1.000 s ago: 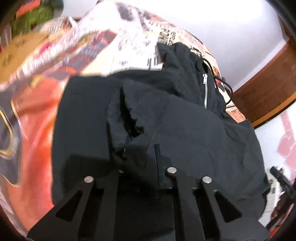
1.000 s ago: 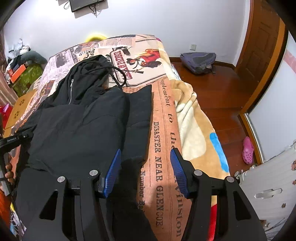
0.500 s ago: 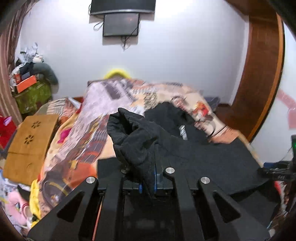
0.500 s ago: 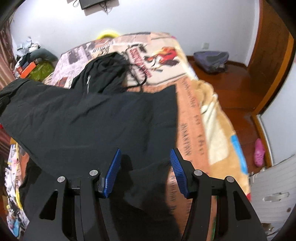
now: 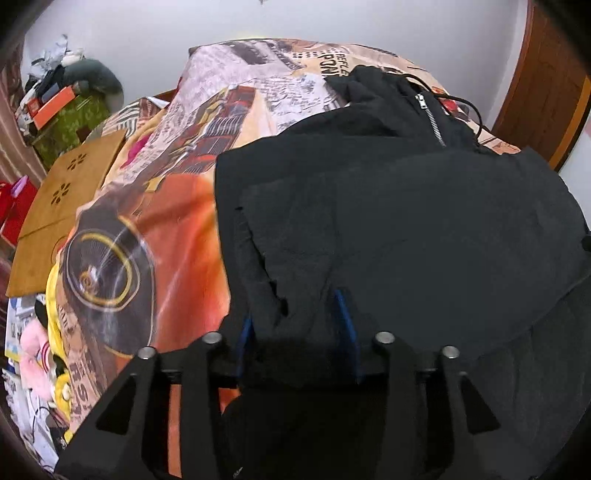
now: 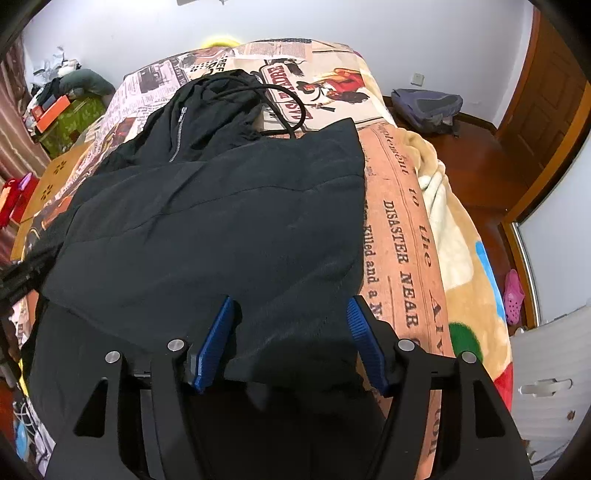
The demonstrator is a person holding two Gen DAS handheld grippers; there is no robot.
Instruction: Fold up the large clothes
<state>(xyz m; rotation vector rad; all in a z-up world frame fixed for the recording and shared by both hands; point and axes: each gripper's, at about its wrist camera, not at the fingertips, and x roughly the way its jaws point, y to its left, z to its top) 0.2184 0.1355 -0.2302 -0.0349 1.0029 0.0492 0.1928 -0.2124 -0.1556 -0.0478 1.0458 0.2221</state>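
Both grippers have just opened, left gripper and right gripper letting the black hoodie drop folded onto the bed; fingers spread, cloth loose between; next, regrip for another fold

My feeds: room evenly lit, soft overhead light, white wall bright, no glare. Strong fisheye bend both views, dark vignette at corners. Black jacket underexposed, folds barely readable. Left view: motion smear on orange bedspread print; right view sharper, print text legible. Soft shadow under left gripper and right gripper.
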